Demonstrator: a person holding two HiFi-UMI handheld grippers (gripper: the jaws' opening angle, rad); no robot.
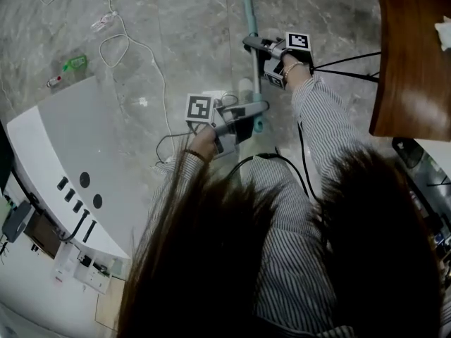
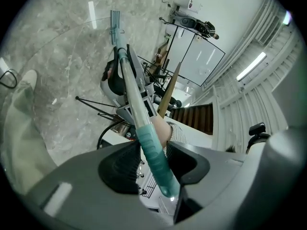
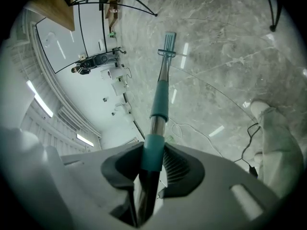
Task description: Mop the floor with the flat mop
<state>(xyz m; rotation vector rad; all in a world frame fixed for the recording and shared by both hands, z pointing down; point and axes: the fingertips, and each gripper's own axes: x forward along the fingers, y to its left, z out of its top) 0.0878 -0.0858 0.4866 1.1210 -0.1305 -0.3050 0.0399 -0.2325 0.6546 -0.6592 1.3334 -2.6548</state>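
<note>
Mopping seems under way: left tongs (image 1: pixel 254 113) and right tongs (image 1: pixel 252 44) clench the mop handle (image 1: pixel 249 9).
Mop head (image 3: pixel 169 43) lies at twelve o'clock; I can't tell how much floor (image 1: pixel 190 41) is done.

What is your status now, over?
Left gripper shut on teal end of mop handle. Right gripper shut lower on it. White cable on floor, left of handle.
</note>
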